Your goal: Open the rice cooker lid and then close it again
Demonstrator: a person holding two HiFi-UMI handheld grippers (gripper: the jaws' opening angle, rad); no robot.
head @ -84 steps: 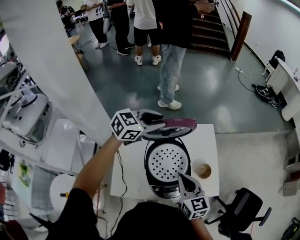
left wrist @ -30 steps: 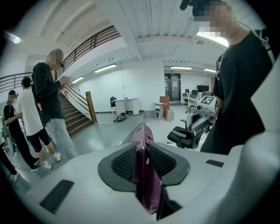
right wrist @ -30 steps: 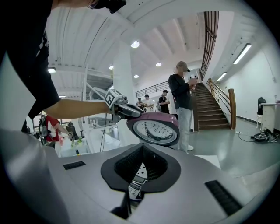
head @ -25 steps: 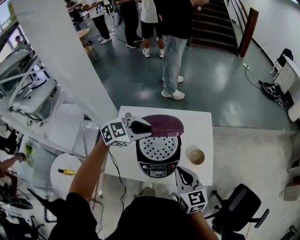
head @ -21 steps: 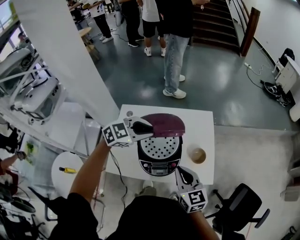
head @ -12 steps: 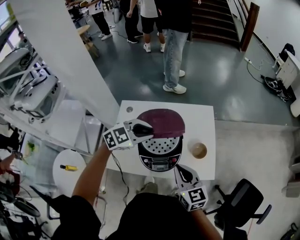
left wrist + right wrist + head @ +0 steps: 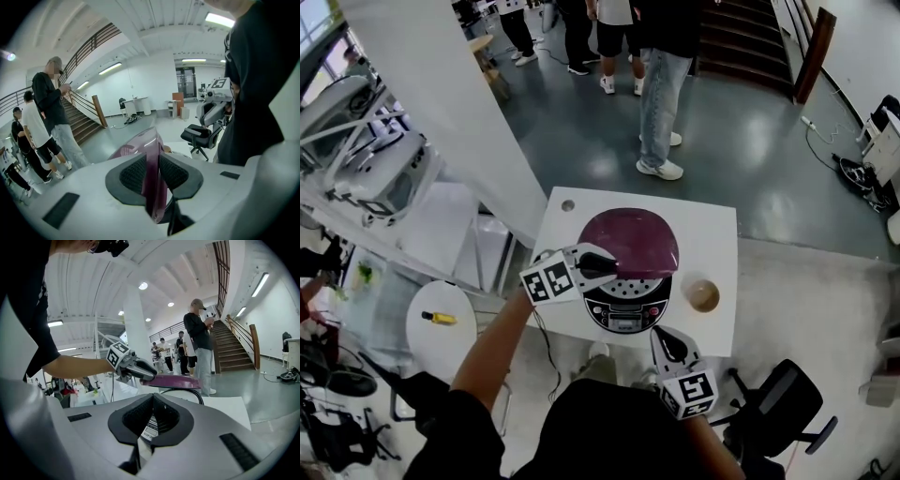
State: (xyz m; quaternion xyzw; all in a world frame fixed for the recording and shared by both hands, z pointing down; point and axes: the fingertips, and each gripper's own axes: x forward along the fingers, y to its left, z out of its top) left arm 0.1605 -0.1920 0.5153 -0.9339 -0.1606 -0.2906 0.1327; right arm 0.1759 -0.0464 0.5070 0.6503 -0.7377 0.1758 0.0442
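While the left gripper pinches the maroon lid edge, the right gripper (fingers pressed together) hangs empty.

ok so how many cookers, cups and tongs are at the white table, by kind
rice cooker: 1
cup: 1
tongs: 2, left tongs gripping the lid, right tongs shut
total: 4

Glossy deep-plum rice cooker lid; cooker body black, silvery front panel. White table. Tan cup. Pale grey left gripper and right gripper, black pads, black-and-white square-marker cubes. Dark grey-green floor. Black shirt.
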